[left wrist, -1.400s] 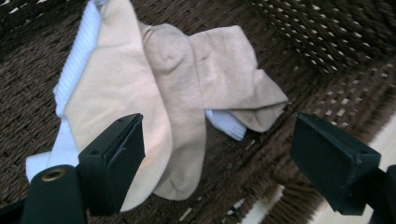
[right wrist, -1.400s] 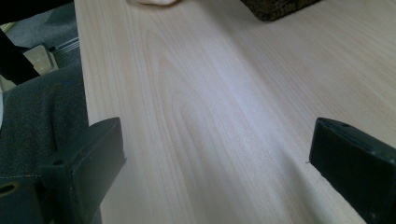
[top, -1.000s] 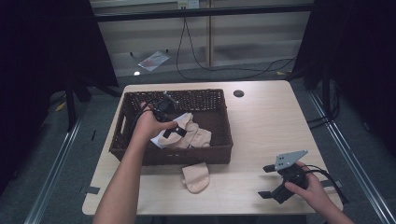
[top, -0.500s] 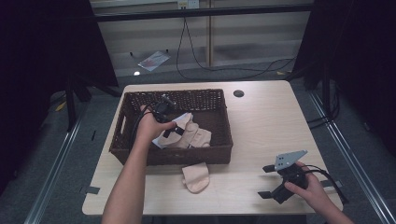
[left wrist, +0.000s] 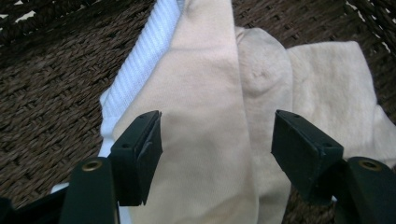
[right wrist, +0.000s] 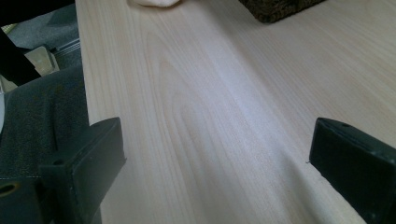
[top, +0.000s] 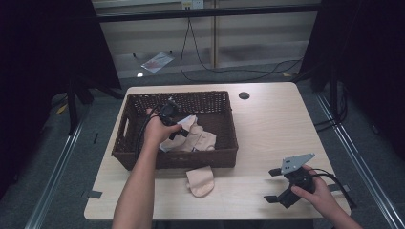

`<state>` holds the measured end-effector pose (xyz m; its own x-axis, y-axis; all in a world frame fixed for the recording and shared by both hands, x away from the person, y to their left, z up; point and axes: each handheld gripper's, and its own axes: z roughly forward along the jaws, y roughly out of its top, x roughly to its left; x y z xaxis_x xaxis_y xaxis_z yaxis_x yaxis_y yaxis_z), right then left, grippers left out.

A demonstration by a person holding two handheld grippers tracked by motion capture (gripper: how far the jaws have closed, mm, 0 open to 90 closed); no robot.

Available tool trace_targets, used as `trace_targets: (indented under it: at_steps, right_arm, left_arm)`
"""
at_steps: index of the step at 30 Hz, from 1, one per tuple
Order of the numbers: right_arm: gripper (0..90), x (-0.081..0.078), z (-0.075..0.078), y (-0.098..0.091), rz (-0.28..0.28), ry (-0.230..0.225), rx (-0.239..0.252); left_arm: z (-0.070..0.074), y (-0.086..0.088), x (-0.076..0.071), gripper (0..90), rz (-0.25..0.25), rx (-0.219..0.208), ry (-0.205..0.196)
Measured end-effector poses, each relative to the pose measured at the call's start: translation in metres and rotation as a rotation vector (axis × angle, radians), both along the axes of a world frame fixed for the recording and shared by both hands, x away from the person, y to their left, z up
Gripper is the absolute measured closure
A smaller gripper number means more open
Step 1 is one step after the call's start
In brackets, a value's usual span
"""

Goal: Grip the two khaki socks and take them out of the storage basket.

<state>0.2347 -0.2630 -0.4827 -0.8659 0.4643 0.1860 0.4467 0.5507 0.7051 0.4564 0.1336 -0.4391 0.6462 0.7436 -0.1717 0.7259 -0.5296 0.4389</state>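
A dark wicker basket (top: 191,94) stands on the table and holds a pile of beige socks (top: 198,139) and a white ribbed sock (top: 188,119). My left gripper (top: 179,131) points down into the pile. In the left gripper view its jaws (left wrist: 215,140) have just been closing and stand astride a beige sock (left wrist: 205,93), with the pads not pinching it; the white sock (left wrist: 140,60) lies under that one. Another beige sock (top: 199,180) lies on the table in front of the basket. My right gripper (top: 271,185) rests open at the front right, nothing between its jaws (right wrist: 217,158).
The light wooden table (right wrist: 210,93) has bare room to the right of the basket. A round cable hole (top: 244,95) sits at the back. The basket's corner (right wrist: 275,9) and the loose sock (right wrist: 154,2) lie ahead of the right gripper. Table edges are close at the front.
My left hand has sunk lower into the basket onto the socks. The right hand and its gripper have kept still.
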Motion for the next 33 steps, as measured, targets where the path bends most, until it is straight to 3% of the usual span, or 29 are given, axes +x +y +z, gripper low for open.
trace_targets:
  at_steps: [8, 10, 13, 14, 19, 20, 22, 29, 31, 32, 33]
  right_arm:
    - [3.0, 0.0, 0.0, 0.0, 0.0, 0.0, 0.001]
    - [3.0, 0.0, 0.0, 0.0, 0.001, 0.002, 0.001]
    - [3.0, 0.0, 0.0, 0.0, 0.003, 0.002, 0.002]
    - [3.0, 0.0, 0.0, 0.0, 0.0, 0.001, 0.003]
    - [3.0, 0.0, 0.0, 0.0, -0.001, 0.002, 0.004]
    - [3.0, 0.0, 0.0, 0.0, 0.0, 0.003, 0.004]
    - [3.0, 0.0, 0.0, 0.0, -0.002, 0.002, 0.006]
    - [2.9, 0.0, 0.0, 0.0, -0.002, 0.003, 0.005]
    - [3.0, 0.0, 0.0, 0.0, -0.003, 0.004, 0.005]
    - [2.9, 0.0, 0.0, 0.0, -0.002, 0.001, 0.006]
    - [3.0, 0.0, 0.0, 0.0, -0.002, 0.003, 0.006]
  left_arm:
    - [-0.012, -0.001, 0.003, 43.7, 0.025, 0.017, -0.008]
    - [-0.015, 0.0, 0.003, 54.1, 0.023, 0.02, 0.022]
    - [-0.017, 0.002, 0.003, 58.2, 0.022, 0.032, 0.025]
    - [-0.018, 0.003, 0.003, 68.0, 0.033, 0.033, 0.034]
    - [-0.018, 0.003, 0.003, 76.9, 0.017, 0.045, 0.058]
    - [-0.018, 0.003, 0.002, 83.9, 0.016, 0.041, 0.066]
    - [-0.017, 0.003, 0.002, 88.8, 0.02, 0.044, 0.064]
    - [-0.011, 0.006, 0.001, 90.0, 0.021, 0.02, 0.087]
    - [-0.009, 0.007, 0.001, 90.0, 0.034, 0.01, 0.087]
    - [-0.007, 0.008, 0.001, 90.0, 0.035, -0.022, 0.077]
    - [-0.008, 0.007, 0.001, 88.1, 0.031, -0.017, 0.075]
